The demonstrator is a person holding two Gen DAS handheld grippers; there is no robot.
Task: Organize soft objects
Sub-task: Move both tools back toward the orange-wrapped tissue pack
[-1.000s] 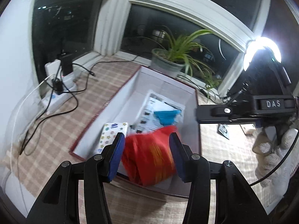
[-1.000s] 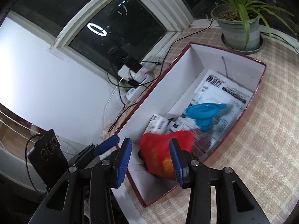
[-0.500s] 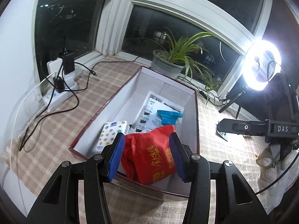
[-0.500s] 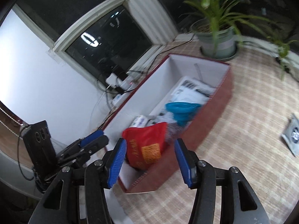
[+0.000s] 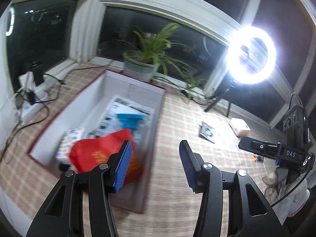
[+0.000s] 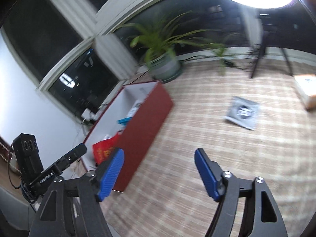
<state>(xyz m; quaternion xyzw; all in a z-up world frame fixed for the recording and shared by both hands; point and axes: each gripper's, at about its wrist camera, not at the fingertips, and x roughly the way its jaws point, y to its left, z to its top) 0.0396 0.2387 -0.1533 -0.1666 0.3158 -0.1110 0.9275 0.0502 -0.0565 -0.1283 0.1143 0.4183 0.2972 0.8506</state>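
Now both grippers have swung away from the box, toward the ring light side of the room. A second ago the red bag sat framed between each pair of blue pads; it now lies inside the red box, at its near end, beside a star-patterned packet and in front of a blue funnel resting on printed sheets. The left gripper hangs over the checked mat with its jaws moderately apart and nothing between them, its spread unchanged from before. The right gripper has come well clear of the box, and its jaws are opening wide over bare mat, also empty. From the right wrist view the box's red side wall hides most of the bag. Out on the mat, well apart from the box, lie a grey foil packet and an orange-and-white carton. A potted spider plant stands just behind the box, by the dark window. Both views are blurred by motion.
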